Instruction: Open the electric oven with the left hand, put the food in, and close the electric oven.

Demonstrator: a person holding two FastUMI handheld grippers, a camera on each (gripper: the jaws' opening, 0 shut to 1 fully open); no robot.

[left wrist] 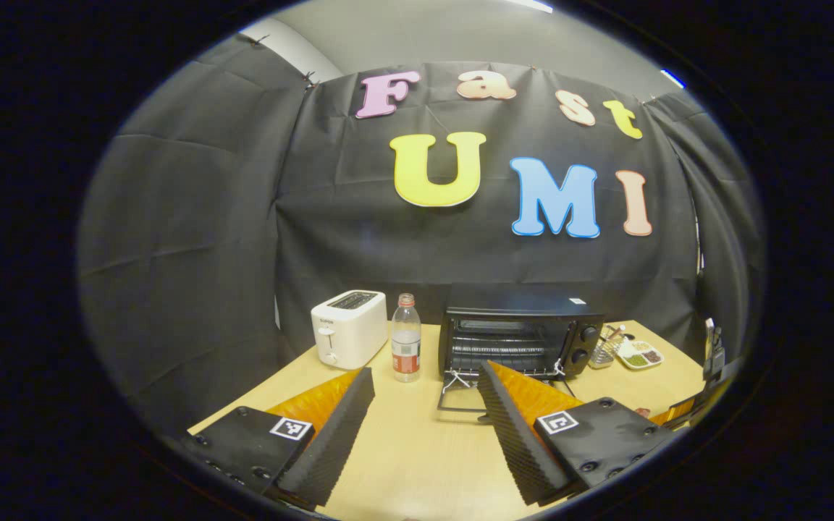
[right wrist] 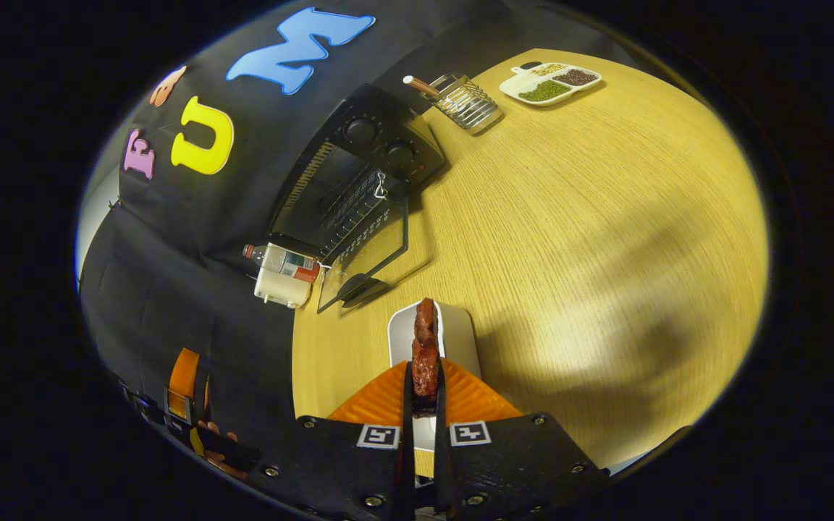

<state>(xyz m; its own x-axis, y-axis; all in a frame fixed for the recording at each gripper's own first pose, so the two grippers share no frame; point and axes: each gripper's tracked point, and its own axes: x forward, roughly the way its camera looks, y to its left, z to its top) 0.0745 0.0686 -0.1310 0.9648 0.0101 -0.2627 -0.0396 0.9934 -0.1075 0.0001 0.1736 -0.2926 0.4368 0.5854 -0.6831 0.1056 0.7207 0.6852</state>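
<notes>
A pale wooden table (left wrist: 417,449) stands against black cloth walls under a grey ceiling. At its back sit a white toaster (left wrist: 348,327), a water bottle (left wrist: 406,338), and the black oven (left wrist: 520,331) with its glass door (right wrist: 366,260) folded down. The left gripper (left wrist: 424,416) hangs over the table, jaws spread wide. The right gripper (right wrist: 425,383) pinches a brown piece of food (right wrist: 425,347) above a white plate (right wrist: 453,340). A sectioned dish (right wrist: 551,81) and a wire rack (right wrist: 466,101) lie beside the oven.
</notes>
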